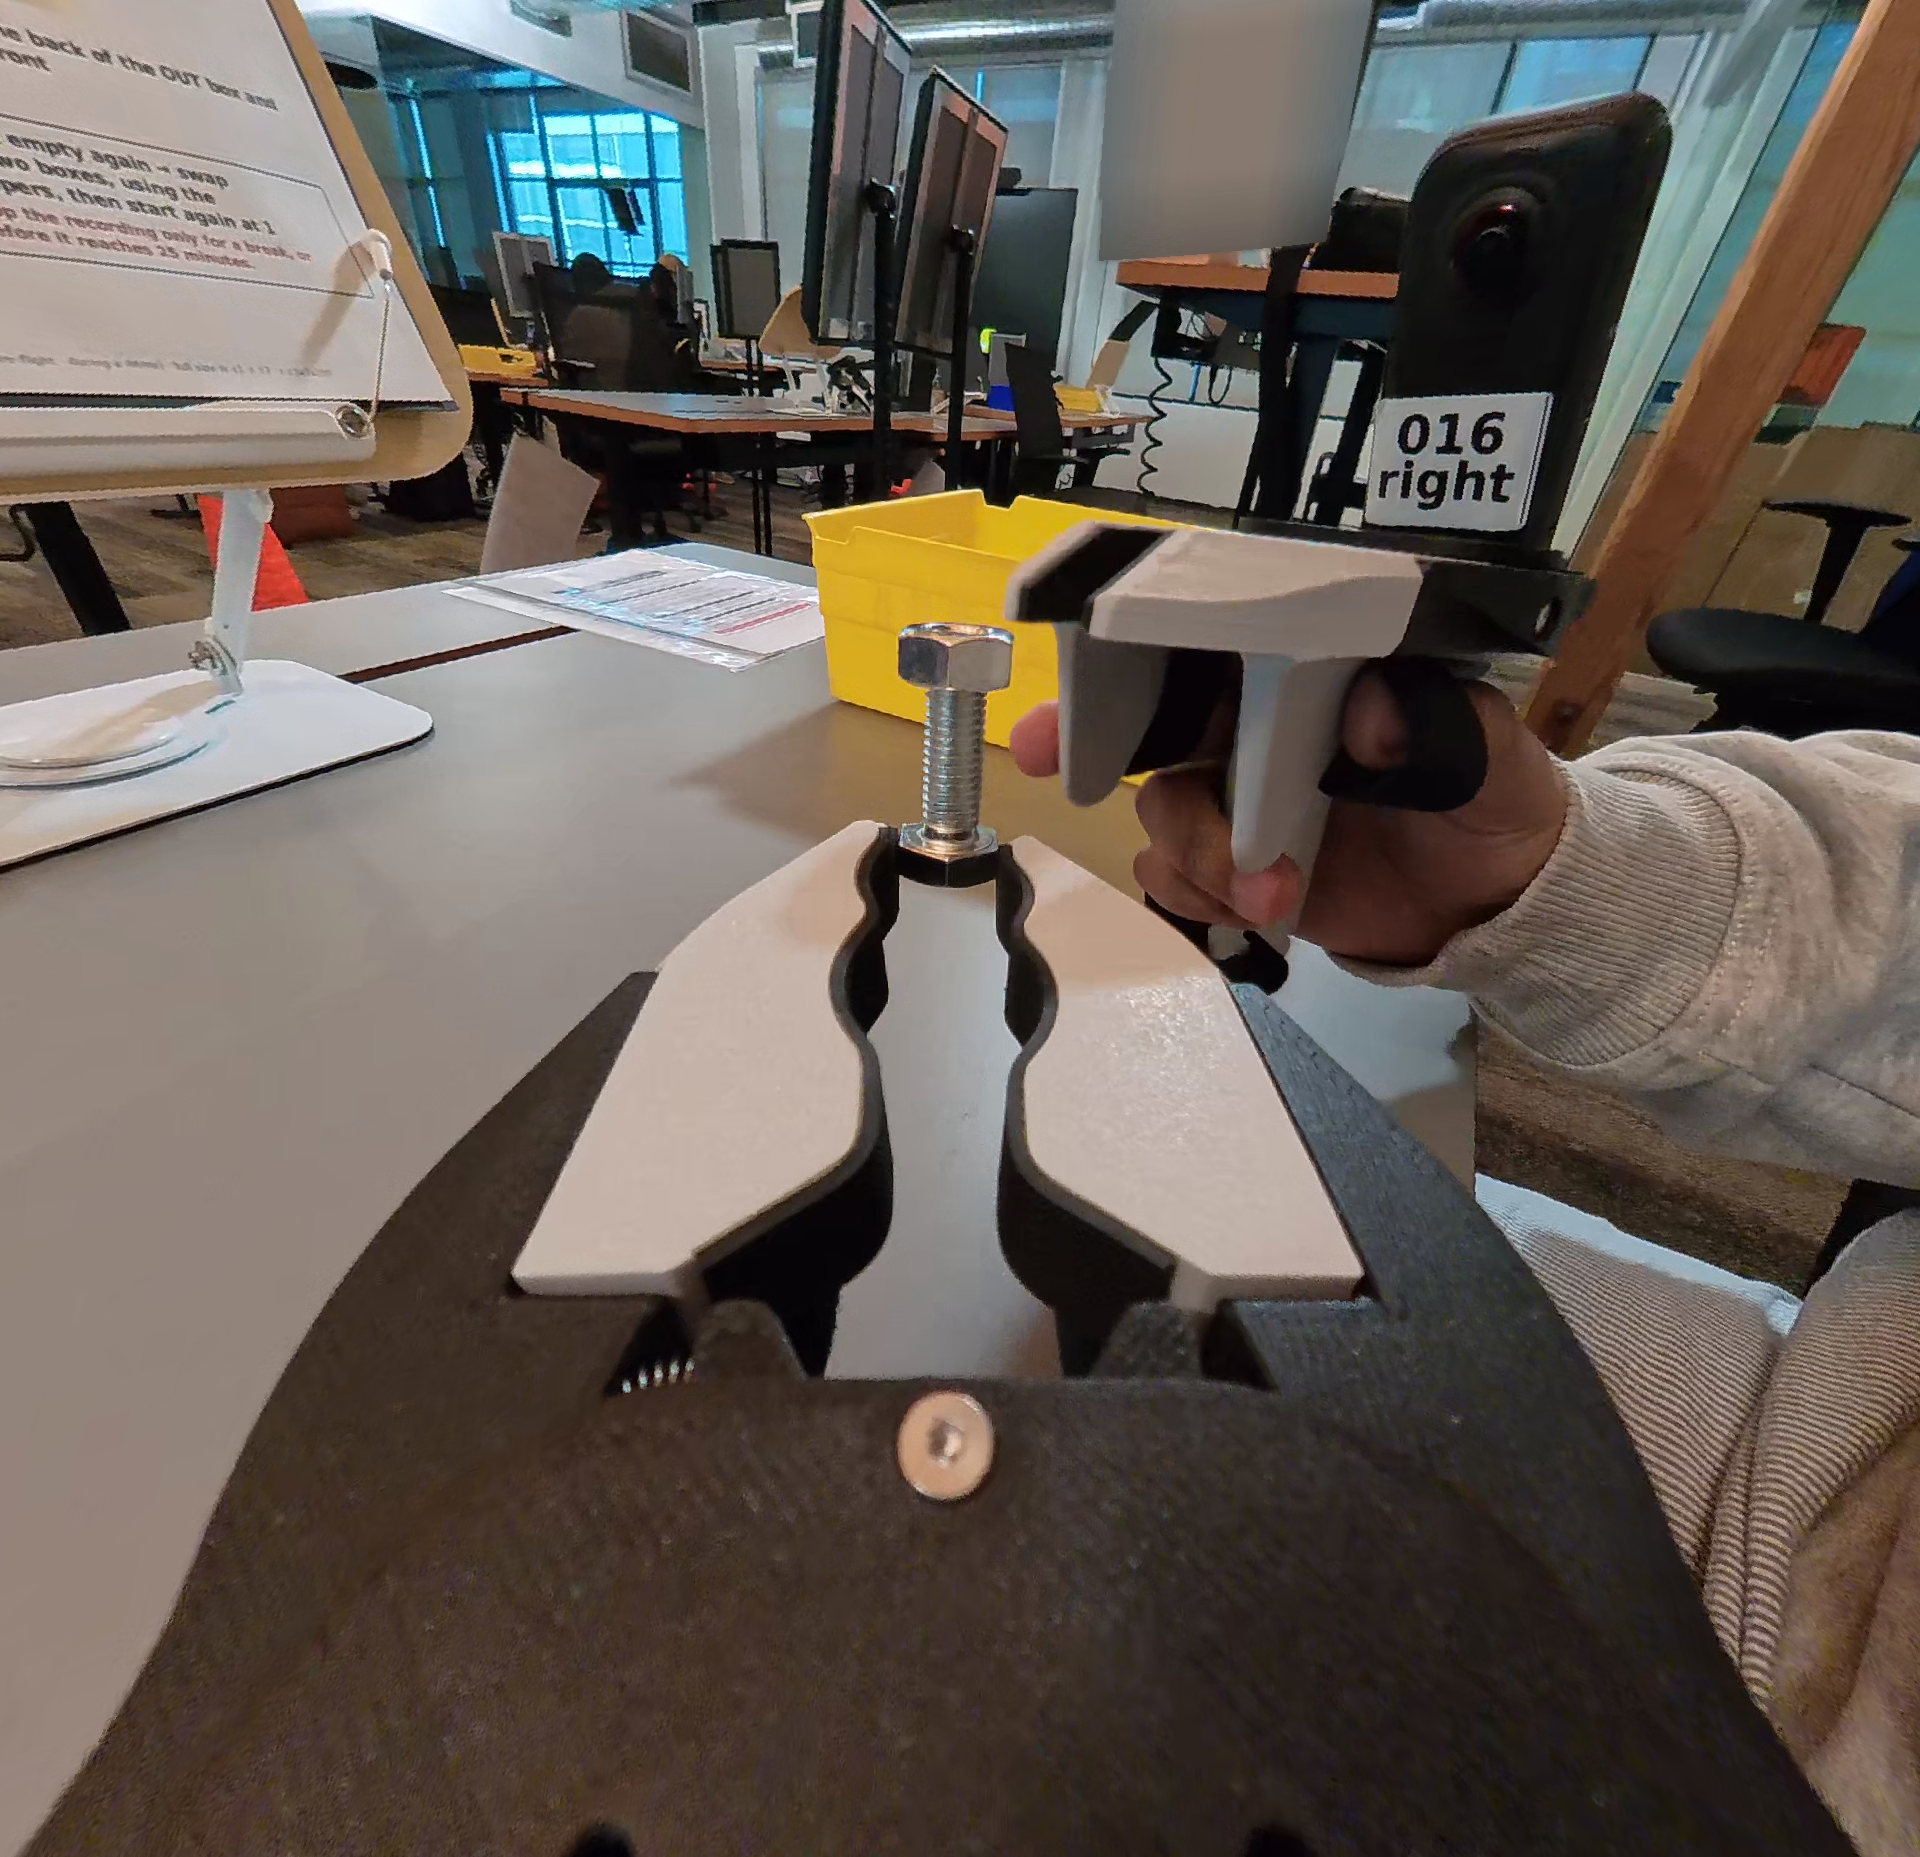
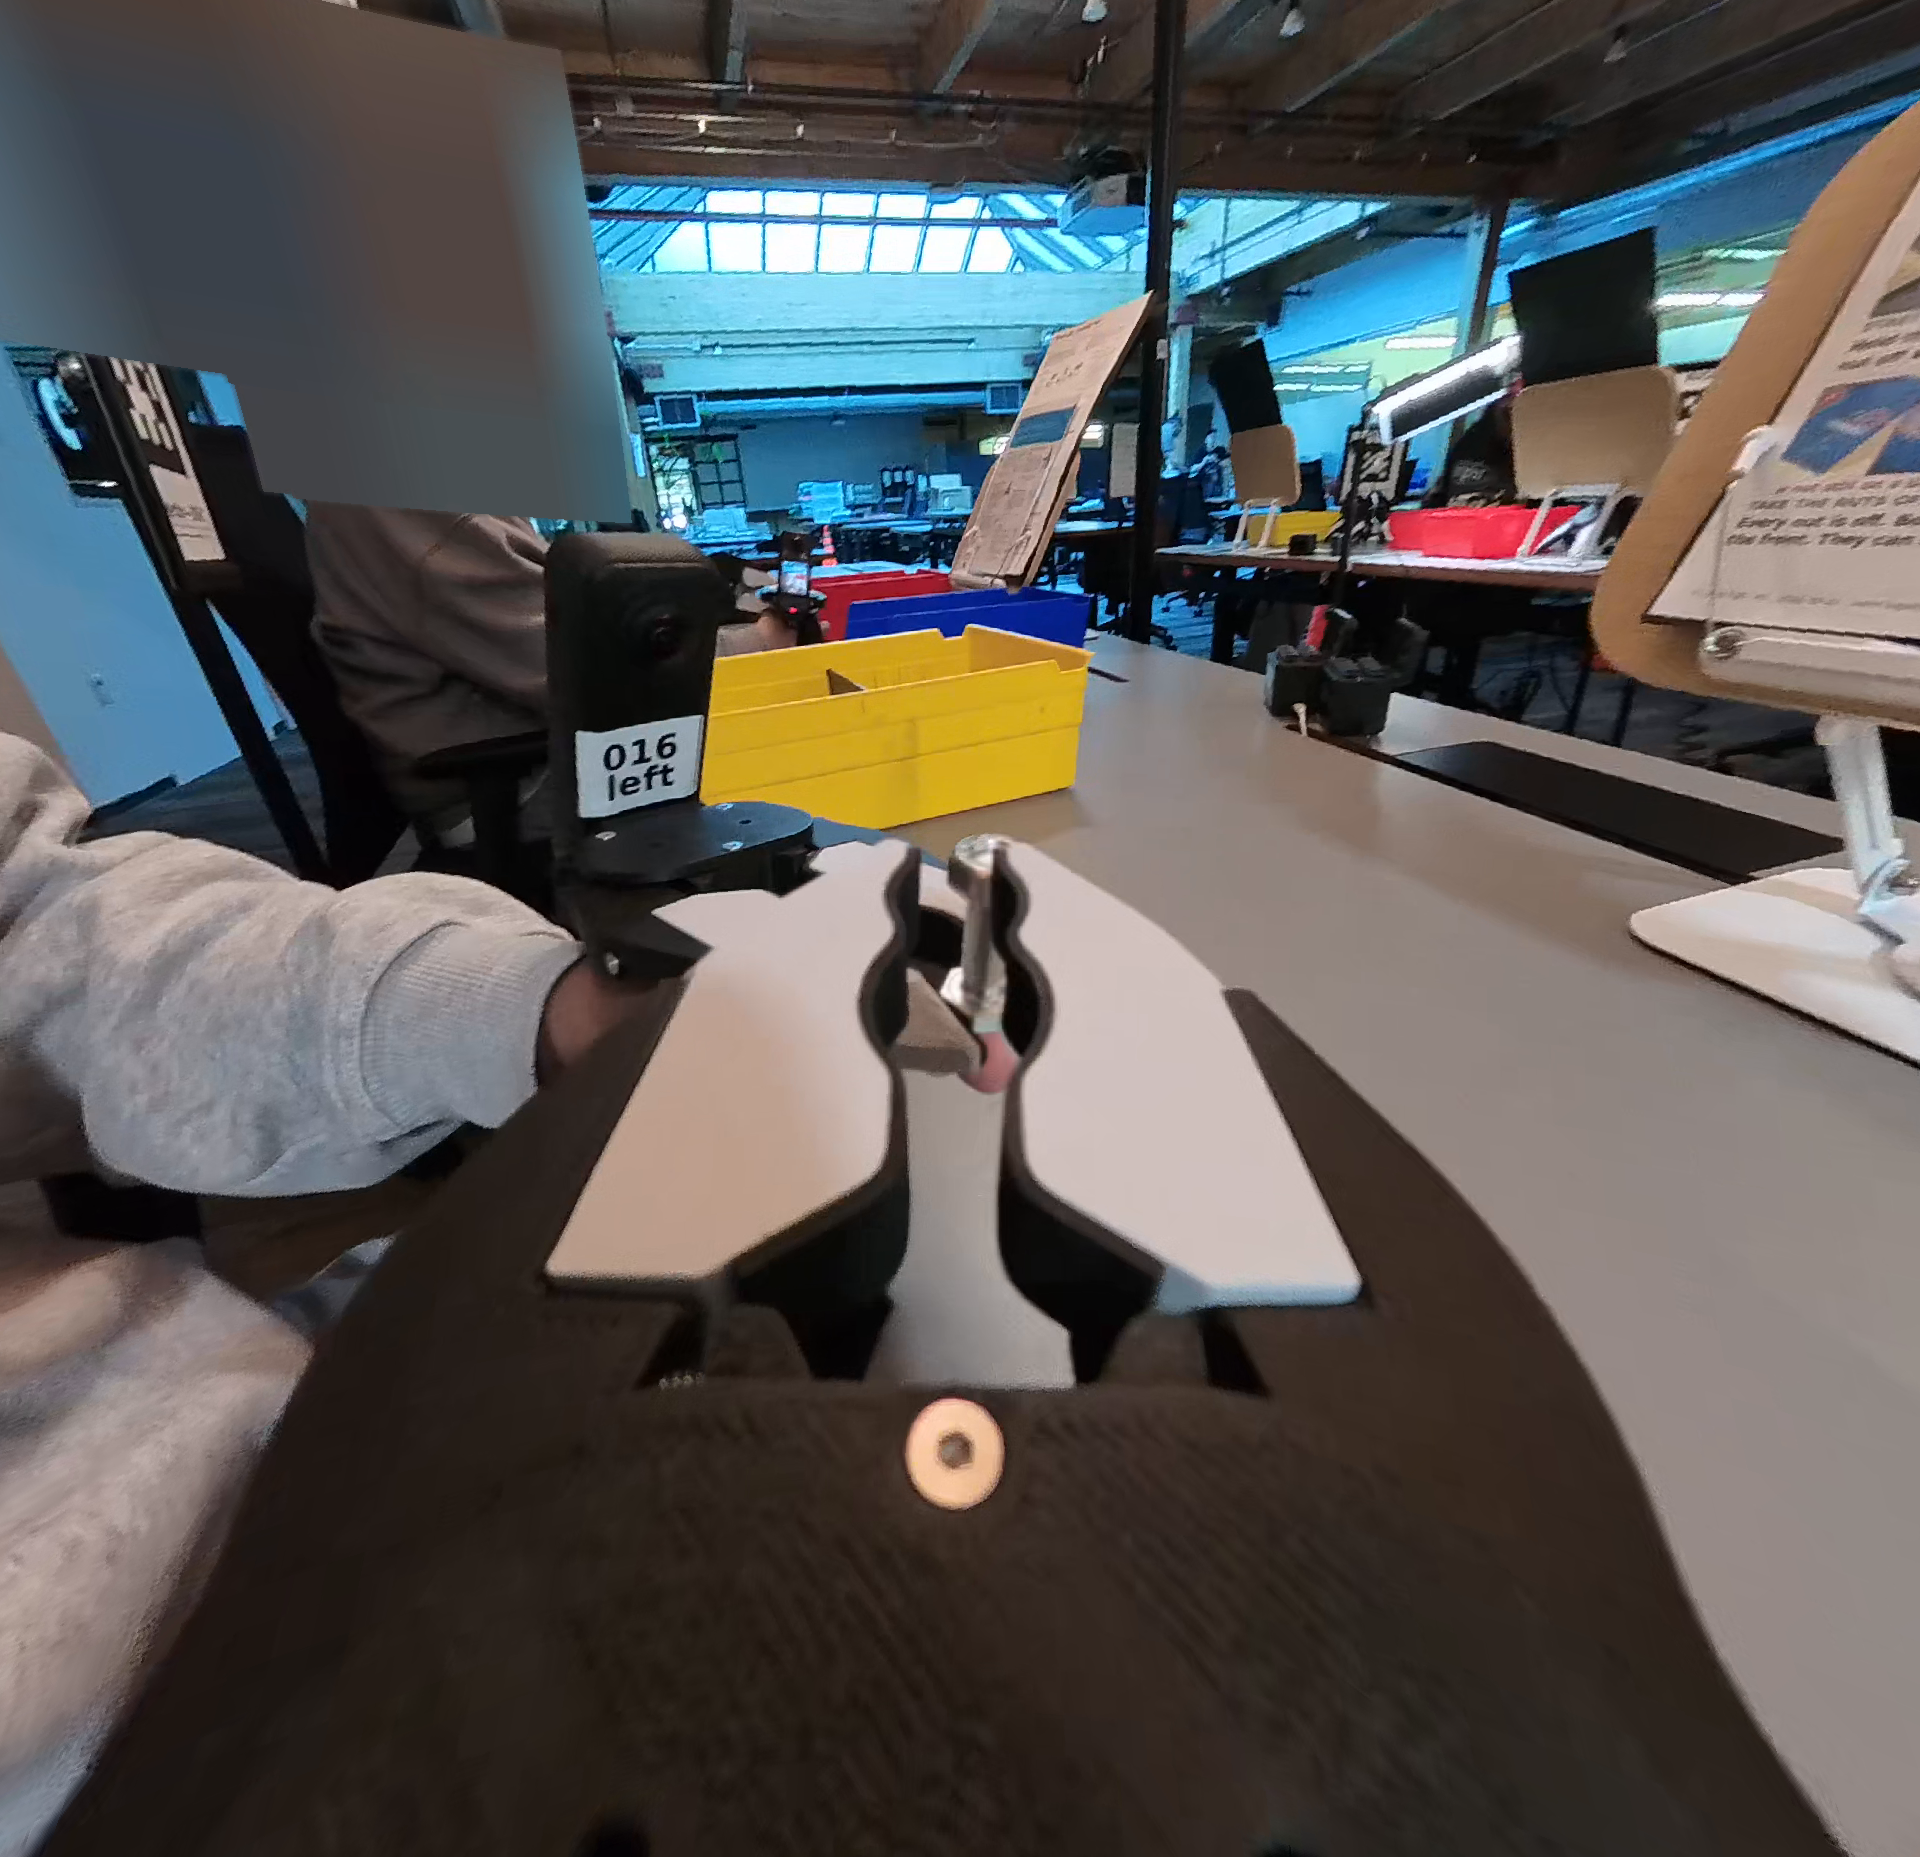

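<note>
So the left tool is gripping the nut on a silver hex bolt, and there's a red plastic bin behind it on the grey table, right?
Not quite: the left wrist view shows the plastic bin is yellow, not red. The left tool does grip the nut on the silver hex bolt.

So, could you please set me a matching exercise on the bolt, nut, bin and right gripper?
Things:
1. bolt
2. nut
3. bin
4. right gripper

States:
A. yellow, behind the rest
B. upright, head on top
C. tips close by the bolt's head, gripping nothing
D. clamped in the left gripper

Pairs: 1-B, 2-D, 3-A, 4-C
</note>
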Demonstrator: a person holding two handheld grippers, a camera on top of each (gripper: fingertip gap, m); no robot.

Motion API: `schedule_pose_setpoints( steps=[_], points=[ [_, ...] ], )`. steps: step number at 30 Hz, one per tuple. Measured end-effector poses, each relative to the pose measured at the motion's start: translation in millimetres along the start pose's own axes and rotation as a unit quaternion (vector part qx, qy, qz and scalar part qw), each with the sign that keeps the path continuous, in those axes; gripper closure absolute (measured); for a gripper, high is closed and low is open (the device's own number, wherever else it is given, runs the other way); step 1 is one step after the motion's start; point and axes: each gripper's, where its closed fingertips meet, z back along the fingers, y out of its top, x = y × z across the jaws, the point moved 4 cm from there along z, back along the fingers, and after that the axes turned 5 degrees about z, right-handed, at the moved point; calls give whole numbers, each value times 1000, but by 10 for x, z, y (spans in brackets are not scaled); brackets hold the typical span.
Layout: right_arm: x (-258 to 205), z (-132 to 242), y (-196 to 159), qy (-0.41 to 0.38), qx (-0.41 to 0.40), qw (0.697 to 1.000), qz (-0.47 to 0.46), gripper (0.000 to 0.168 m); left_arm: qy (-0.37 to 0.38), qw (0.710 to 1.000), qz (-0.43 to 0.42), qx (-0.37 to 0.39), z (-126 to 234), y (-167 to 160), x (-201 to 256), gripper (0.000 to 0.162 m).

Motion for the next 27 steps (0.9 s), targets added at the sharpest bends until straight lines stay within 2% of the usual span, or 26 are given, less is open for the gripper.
schedule_pose_setpoints(
  steps=[4, 7, 9, 11, 13, 17, 20, 22, 24, 27],
  points=[
    [25, -21, -15, -13, 8, 1000, 11, 136, -1, 1000, -1, 0, -4, -2, 7, 144],
    [-31, -48, -34, 6, -3, 1000, 5, 142, 0, 1000, 1, 0, 0, 0, 1, 144],
    [-72, -32, -32, 24, -10, 1000, 5, 163, 1, 1000, 4, 3, 4, 5, -10, 144],
    [-65, -27, -40, 24, -17, 1000, -3, 164, 1, 1000, 5, 2, 4, 5, -12, 144],
    [-37, -19, -20, 13, -7, 1000, -4, 159, 1, 1000, 3, 2, 3, 3, -5, 144],
    [27, -15, -2, -17, 10, 1000, 12, 138, -1, 1000, -1, 0, -3, 0, 9, 144],
    [12, -44, -43, -11, -1, 1000, 8, 134, 0, 1000, 0, 1, -1, 2, 5, 144],
    [-28, -56, -54, 3, -8, 1000, 9, 142, 0, 1000, 3, 2, 0, 4, -2, 144],
    [-71, -42, -48, 21, -14, 1000, 7, 161, 1, 1000, 7, 5, 5, 8, -13, 144],
    [-44, -28, -42, 14, -14, 1000, -2, 160, 2, 1000, 9, 5, 7, 8, -18, 144]
  ],
)
